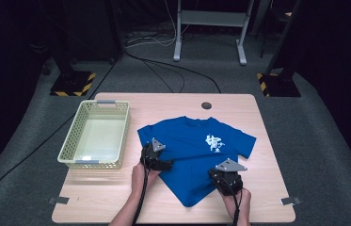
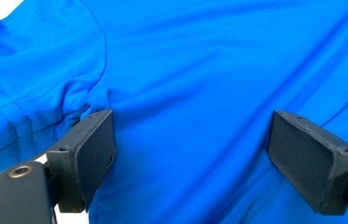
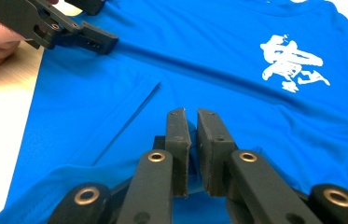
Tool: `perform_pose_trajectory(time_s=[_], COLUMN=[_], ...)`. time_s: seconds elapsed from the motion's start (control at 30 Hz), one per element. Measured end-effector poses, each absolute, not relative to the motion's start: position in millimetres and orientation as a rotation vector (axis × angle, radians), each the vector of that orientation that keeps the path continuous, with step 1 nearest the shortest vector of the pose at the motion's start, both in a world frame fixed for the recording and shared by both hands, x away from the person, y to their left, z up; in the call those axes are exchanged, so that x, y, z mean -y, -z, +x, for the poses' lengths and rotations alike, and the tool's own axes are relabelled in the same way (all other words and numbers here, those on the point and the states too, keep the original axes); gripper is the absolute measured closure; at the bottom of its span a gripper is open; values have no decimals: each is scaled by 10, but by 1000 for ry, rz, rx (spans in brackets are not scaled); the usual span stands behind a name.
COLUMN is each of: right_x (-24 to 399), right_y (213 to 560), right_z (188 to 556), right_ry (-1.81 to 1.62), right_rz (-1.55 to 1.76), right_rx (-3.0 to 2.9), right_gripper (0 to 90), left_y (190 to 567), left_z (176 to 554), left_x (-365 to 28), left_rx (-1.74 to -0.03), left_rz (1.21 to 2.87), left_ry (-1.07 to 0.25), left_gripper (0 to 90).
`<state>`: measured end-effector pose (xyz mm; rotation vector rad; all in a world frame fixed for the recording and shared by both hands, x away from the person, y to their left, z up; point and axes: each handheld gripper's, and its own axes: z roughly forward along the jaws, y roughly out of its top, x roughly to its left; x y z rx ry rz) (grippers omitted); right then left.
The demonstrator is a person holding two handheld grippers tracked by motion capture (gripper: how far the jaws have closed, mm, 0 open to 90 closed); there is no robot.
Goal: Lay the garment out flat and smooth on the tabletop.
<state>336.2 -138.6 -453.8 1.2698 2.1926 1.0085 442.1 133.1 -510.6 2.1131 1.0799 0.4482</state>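
Fingers pinch a half-hidden T-shirt fold.

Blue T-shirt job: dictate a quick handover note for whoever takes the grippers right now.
Left gripper: open, jaws resting on the blue T-shirt near its sleeve.
Right gripper: shut on a pinch of the shirt's fabric near the lower edge.
Shirt lies print-up on the table, partly spread and wrinkled.
Basket sits empty to the left.
Left to do, probably: fold the shirt and put it in the basket.

We see smooth blue cloth, the shirt, on a matt wooden table, beside a perforated plastic basket.
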Motion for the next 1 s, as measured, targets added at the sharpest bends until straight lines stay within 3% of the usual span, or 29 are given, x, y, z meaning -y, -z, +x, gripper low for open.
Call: perform_pose_trajectory(time_s=[1.0], right_x=[1733], right_y=[4493], right_z=[2876], right_ry=[-984], right_rz=[1337], right_rx=[-2128], right_gripper=[833], left_y=[5106], left_z=[4421], left_x=[-1331], left_rx=[-1080], left_rz=[2112], left_ry=[-448], left_gripper=[152])
